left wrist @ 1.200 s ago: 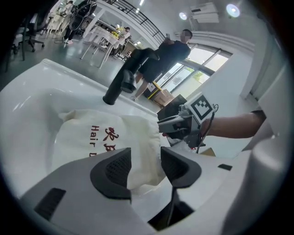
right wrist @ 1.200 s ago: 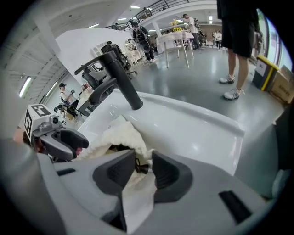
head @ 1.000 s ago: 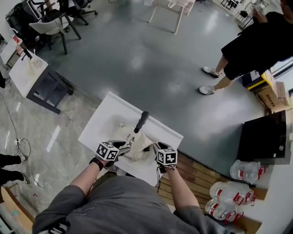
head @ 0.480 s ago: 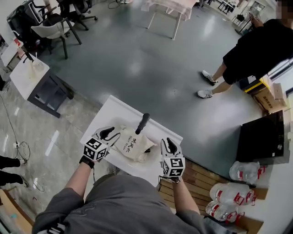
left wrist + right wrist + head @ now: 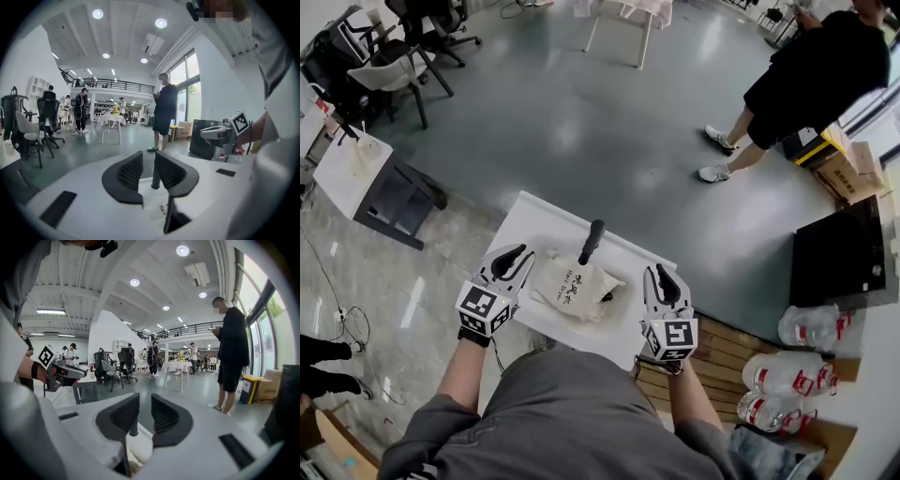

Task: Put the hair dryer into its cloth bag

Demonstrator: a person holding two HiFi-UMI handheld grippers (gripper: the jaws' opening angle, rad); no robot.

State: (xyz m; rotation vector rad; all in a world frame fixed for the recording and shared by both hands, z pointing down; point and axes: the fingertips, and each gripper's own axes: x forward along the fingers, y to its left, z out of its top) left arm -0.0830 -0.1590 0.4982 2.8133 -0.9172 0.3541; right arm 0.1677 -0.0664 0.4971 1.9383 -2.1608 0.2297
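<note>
The cream cloth bag [image 5: 575, 286] lies on the white table [image 5: 534, 220], and the hair dryer's black handle [image 5: 592, 241] sticks out of its far end. My left gripper [image 5: 514, 255] hovers to the left of the bag, clear of it. Its jaws have just been closing, a narrow gap remains and nothing is between them [image 5: 148, 157]. My right gripper [image 5: 661, 278] hovers to the right of the bag, also only narrowly open and empty [image 5: 145, 401]. Both gripper views look over the bag [image 5: 161, 206] at the handle [image 5: 133, 425].
A person in black [image 5: 806, 75] stands on the grey floor beyond the table. Office chairs [image 5: 384, 66] and a small side table [image 5: 356, 155] are at the far left. A black case [image 5: 839, 258], a wooden pallet [image 5: 722, 347] and packs of water bottles [image 5: 787, 384] are at the right.
Both grippers have lifted off the bag, risen and moved apart to either side of it. The left jaws have narrowed. The bag stays on the table.
</note>
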